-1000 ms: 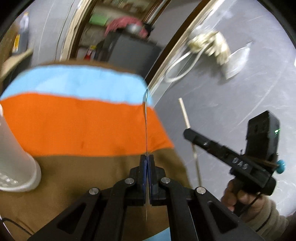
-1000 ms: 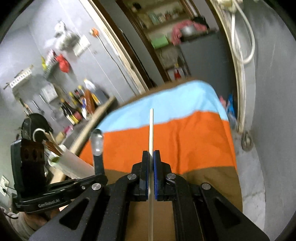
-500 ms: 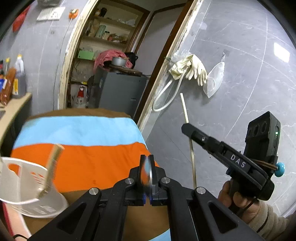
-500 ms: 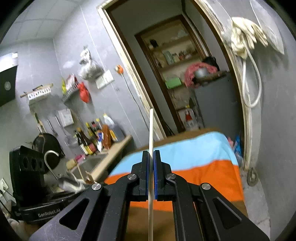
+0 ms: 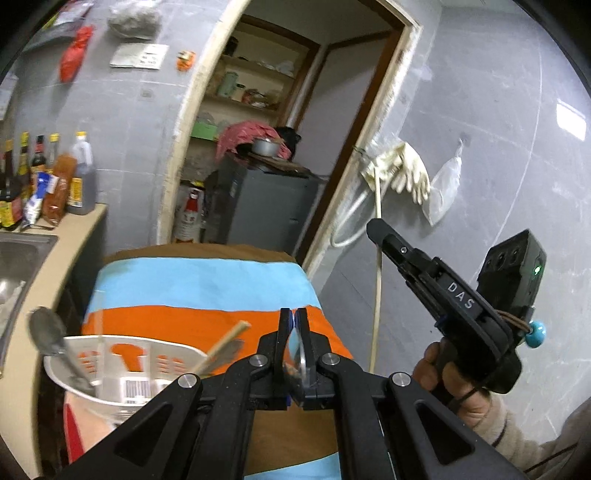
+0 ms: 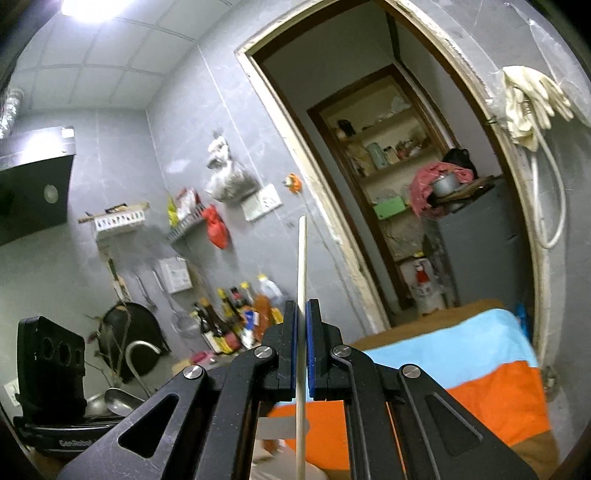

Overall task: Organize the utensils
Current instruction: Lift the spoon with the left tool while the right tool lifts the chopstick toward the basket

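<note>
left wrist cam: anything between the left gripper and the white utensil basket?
Nothing solid: in the left wrist view only striped cloth shows behind the gap between the left gripper and the white slotted plastic basket; a wooden stick leans from the basket toward the jaws.

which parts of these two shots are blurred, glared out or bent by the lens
Left wrist view: the spoon in the white basket and the transparent utensil in the left gripper are motion-smeared; the door frame bows from fisheye distortion. Right wrist view: the ceiling light blows out to white, the chopstick in the right gripper stays sharp, corners vignette black.
</note>
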A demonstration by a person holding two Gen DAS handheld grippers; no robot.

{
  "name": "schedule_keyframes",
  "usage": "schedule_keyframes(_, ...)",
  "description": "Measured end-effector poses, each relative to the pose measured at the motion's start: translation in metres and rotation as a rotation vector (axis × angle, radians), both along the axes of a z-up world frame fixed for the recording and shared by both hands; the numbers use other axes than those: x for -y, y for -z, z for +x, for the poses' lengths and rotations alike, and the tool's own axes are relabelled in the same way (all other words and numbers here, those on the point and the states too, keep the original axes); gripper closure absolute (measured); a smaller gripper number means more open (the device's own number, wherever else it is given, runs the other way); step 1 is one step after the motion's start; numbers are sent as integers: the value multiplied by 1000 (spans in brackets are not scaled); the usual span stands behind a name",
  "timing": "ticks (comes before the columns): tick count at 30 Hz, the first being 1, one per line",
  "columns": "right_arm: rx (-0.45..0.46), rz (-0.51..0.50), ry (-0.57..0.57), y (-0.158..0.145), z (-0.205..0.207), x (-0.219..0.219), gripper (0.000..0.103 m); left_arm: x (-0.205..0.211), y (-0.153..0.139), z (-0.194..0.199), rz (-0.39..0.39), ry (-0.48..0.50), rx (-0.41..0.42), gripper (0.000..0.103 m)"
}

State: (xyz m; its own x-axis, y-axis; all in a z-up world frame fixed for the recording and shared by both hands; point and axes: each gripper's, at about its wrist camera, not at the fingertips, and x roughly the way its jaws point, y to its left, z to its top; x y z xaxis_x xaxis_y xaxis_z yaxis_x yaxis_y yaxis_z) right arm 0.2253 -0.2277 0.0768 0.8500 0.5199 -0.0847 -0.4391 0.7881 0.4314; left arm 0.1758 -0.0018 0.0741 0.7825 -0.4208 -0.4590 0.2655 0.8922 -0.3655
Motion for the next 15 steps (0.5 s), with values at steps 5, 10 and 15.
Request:
schedule_keyframes(5, 57, 24, -40, -5, 2, -35, 99, -38, -10, -14, 7, -72, 15, 101)
schedule_keyframes(10, 126, 32, -57, -8, 4, -71, 99, -69, -15, -24, 57, -160, 15, 101)
schedule_keyframes(15, 161, 54, -56, 1, 7, -101, 99, -98, -8, -27, 85, -243, -30, 101)
